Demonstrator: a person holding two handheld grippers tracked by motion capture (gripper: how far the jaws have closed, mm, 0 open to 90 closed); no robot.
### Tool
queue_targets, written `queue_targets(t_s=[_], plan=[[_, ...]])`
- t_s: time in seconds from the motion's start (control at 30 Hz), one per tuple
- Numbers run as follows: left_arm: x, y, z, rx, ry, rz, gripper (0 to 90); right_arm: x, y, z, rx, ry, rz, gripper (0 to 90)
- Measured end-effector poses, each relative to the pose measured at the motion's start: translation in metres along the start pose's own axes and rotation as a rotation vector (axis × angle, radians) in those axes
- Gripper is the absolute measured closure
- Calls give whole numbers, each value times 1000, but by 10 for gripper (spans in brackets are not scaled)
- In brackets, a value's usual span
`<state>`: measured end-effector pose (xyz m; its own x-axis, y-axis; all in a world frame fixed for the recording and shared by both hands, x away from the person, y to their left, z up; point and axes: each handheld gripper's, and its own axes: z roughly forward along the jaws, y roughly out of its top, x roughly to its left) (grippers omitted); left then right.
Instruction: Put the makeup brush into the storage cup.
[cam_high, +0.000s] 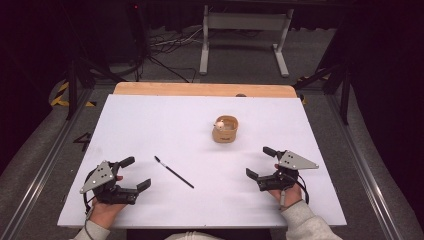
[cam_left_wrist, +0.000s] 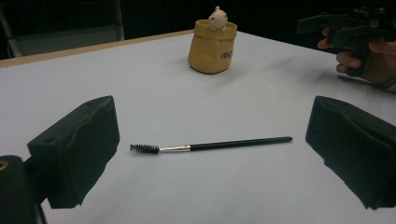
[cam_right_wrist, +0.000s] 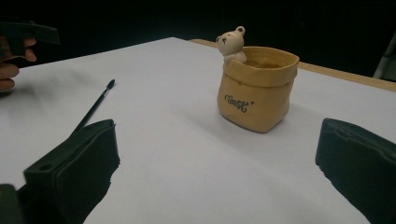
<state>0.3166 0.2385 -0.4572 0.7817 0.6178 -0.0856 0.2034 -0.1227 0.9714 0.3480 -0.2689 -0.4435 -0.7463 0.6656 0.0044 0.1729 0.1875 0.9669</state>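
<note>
Two handheld grippers rest low over a white surface (cam_high: 165, 125), one near each front corner. The left gripper (cam_high: 138, 173) has its jaws spread wide, holding and touching nothing. The right gripper (cam_high: 257, 162) is likewise wide open and empty. A thin black spoolie brush (cam_high: 173, 172) lies flat between them, nearer the left gripper. Toward the far edge, right of centre, stands a tan sack-shaped pot (cam_high: 225, 129) with a small bear figure (cam_right_wrist: 232, 43) at its rim. Dark cursive lettering (cam_right_wrist: 238, 104) on the pot is too blurred to read.
</note>
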Motion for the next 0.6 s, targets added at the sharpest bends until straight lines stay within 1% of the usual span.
queue_targets(t_s=[0.03, 0.07, 0.1, 0.13, 0.17, 0.2, 0.33, 0.43, 0.53, 0.57, 0.6], plan=[[0, 1, 0, 2, -8, -4, 35, 0, 0, 0, 1, 0, 1, 0], [1, 1, 1, 5, -12, 1, 30, 0, 0, 0, 1, 0, 0, 0], [1, 2, 1, 1, -28, -12, 24, 0, 0, -1, 0, 0, -1, 0], [1, 3, 2, -3, -55, -17, 21, 0, 0, -1, 0, -1, -1, 0], [1, 5, 2, -6, -71, -22, 17, 0, 0, -1, -2, -1, 0, 0], [1, 5, 2, -6, -71, -22, 15, 0, 0, -1, -2, -1, 0, 0], [-1, 14, 0, 1, -68, -9, 20, 0, 0, -2, -5, 1, 2, 0], [-2, 20, 1, 30, -45, -11, 20, 0, 1, -2, -4, 1, 0, 0], [-3, 27, 5, 72, -47, -18, 17, 1, 1, -2, -4, 3, -2, 0], [-2, 30, 6, 80, -56, -4, 16, 1, 1, -2, -5, 4, -4, 0], [-3, 34, 7, 90, -56, -4, 15, 1, 1, -2, -4, 6, -1, 0]])
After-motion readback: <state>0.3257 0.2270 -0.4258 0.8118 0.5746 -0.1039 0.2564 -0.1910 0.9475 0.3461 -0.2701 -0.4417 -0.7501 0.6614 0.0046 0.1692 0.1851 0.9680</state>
